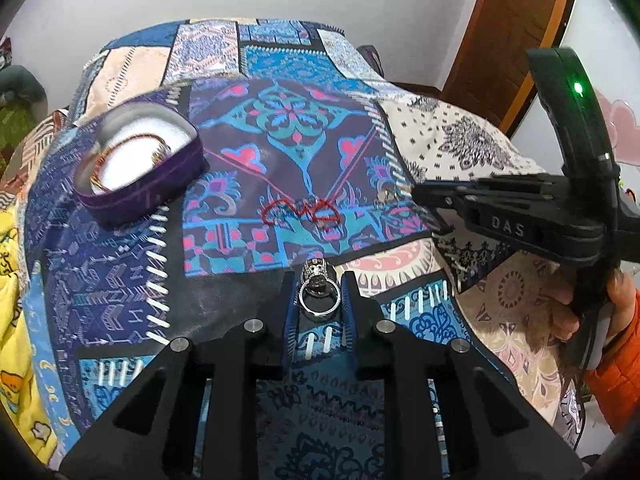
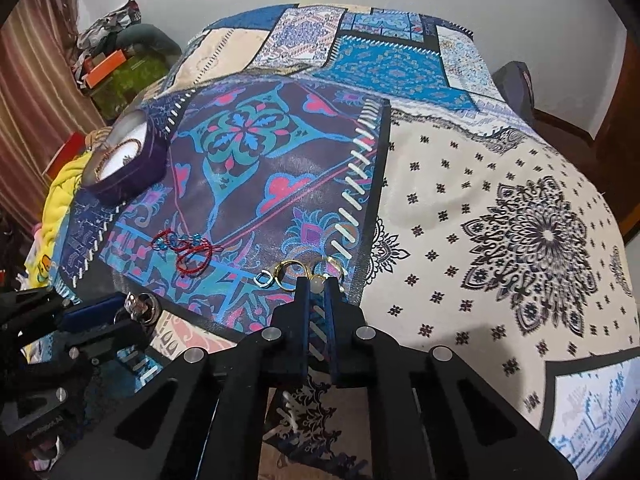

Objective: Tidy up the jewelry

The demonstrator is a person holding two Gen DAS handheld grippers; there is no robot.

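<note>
My left gripper [image 1: 319, 300] is shut on silver rings [image 1: 318, 294] and holds them above the quilt; it also shows in the right wrist view [image 2: 120, 312] at lower left. My right gripper [image 2: 317, 286] is shut on a gold ring with a pale stone [image 2: 320, 278]. Next to it lie another gold ring [image 2: 286, 274] and a small blue ring [image 2: 264, 280]. A red string bracelet [image 1: 300, 212] [image 2: 186, 250] lies mid-quilt. A purple jewelry box [image 1: 138, 168] [image 2: 126, 160] with a white lining holds a gold bracelet, far left.
A patchwork quilt [image 1: 120, 280] [image 2: 500, 208] covers the bed. A yellow blanket [image 1: 12, 320] hangs at the left edge. Clutter and boxes [image 2: 112, 68] lie beyond the bed at the left. A wooden door [image 1: 500, 40] stands at the right. My right gripper [image 1: 420, 192] reaches in from the right.
</note>
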